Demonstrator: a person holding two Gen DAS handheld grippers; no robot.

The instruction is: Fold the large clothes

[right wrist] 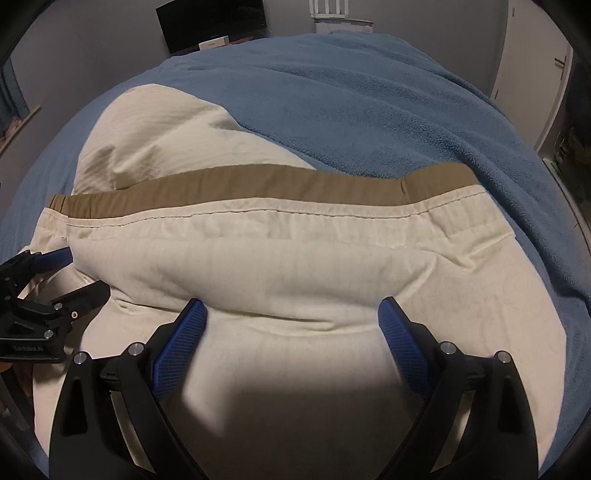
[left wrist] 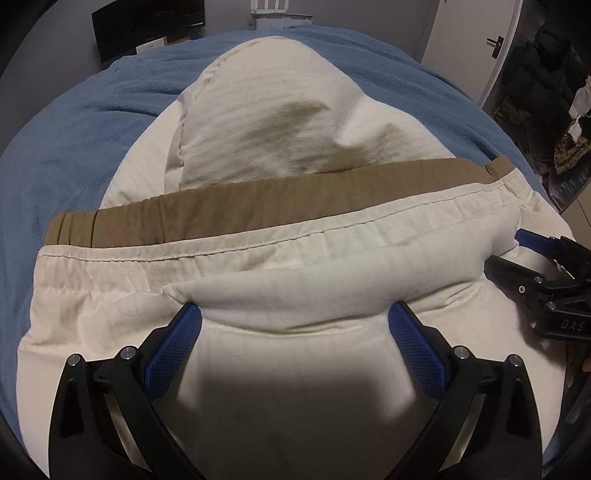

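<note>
A large cream garment (left wrist: 295,258) with a tan waistband (left wrist: 258,199) lies spread on a blue blanket (left wrist: 92,129). My left gripper (left wrist: 295,310) is open wide, its blue pads (left wrist: 177,343) pressed against a raised fold of the cream cloth. My right gripper (right wrist: 292,305) is likewise open, its pads (right wrist: 402,343) on either side of the same fold of the garment (right wrist: 295,266) below the waistband (right wrist: 258,184). Each gripper shows in the other's view: the right gripper (left wrist: 517,254) at the right edge, the left gripper (right wrist: 70,273) at the left edge, both low over the cloth.
The blue blanket (right wrist: 406,110) covers a bed that reaches far beyond the garment. A dark screen (right wrist: 210,22) and a white box (right wrist: 214,43) stand at the far wall. A white door (left wrist: 472,40) and dark clutter (left wrist: 546,110) are on the right.
</note>
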